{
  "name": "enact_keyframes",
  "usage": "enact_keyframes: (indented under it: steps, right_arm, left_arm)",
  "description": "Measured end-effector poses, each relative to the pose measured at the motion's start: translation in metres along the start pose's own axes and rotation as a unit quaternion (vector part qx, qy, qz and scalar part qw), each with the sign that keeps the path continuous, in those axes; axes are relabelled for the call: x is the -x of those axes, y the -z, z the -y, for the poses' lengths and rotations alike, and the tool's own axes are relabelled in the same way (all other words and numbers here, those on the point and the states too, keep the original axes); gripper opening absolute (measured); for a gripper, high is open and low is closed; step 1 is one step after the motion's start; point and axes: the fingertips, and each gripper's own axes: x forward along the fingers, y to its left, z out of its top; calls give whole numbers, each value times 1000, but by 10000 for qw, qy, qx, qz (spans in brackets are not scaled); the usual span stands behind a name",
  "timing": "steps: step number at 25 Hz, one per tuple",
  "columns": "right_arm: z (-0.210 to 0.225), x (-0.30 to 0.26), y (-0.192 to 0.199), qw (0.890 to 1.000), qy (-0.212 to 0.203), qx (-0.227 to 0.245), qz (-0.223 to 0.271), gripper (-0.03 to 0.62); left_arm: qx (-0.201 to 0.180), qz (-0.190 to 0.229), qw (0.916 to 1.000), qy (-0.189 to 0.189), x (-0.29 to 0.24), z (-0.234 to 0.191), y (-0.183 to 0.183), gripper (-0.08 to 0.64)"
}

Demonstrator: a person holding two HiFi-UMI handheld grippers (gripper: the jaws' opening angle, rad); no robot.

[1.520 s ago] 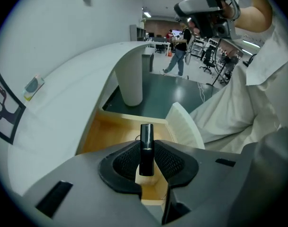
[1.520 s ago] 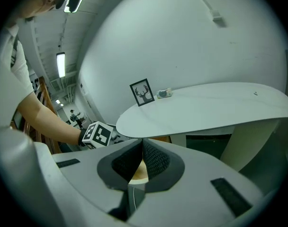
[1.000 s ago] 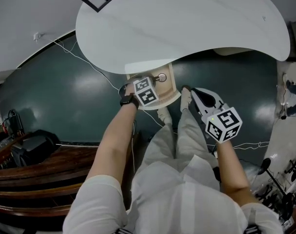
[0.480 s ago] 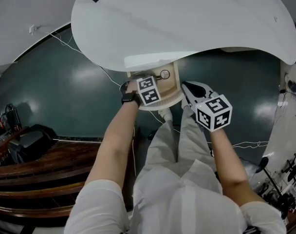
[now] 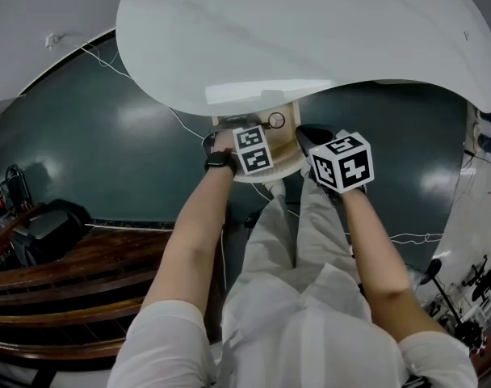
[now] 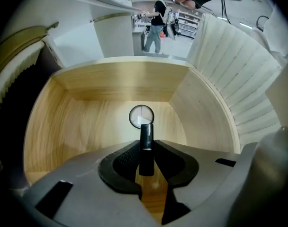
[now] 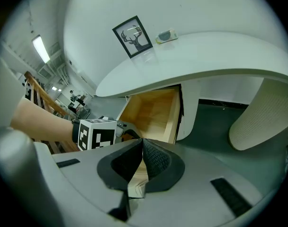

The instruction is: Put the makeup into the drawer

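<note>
lipstick [image 6: 146, 135] clamped in left tongs [image 6: 145, 146] over drawer [image 6: 87, 119], hidden from head view; right tongs [image 7: 142, 148] clenched empty.

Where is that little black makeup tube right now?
In the left gripper view, the black tube is clamped between the left gripper's jaws, over the open wooden drawer, near a round disc on its floor.

Two hand-held grippers (left [image 6: 145, 149], right [image 7: 141, 146]), one drawer [image 6: 205, 122], one lipstick [image 6: 146, 134], one round compact [image 6: 141, 116], one table [image 5: 310, 31].

Dark green floor [image 5: 84, 160], white tabletop [image 5: 310, 31]
</note>
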Motion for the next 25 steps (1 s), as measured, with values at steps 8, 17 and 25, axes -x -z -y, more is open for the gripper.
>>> enact_keyframes:
  steps: [8,17,25]
  right_arm:
    - [-4,1,0,10000,-78,-32,32,11]
    - [-6,4,2,9999,-80,-61,72,11]
    - [-6,8,4,9999,-74,-68,81,11]
  left_arm:
    - [-64,-131,9999,-78,-3,0,3,100]
    - [-18,-31,10000,-56,0,-1,3,112]
    - [118,138,9998,-45,8,-3,0,124]
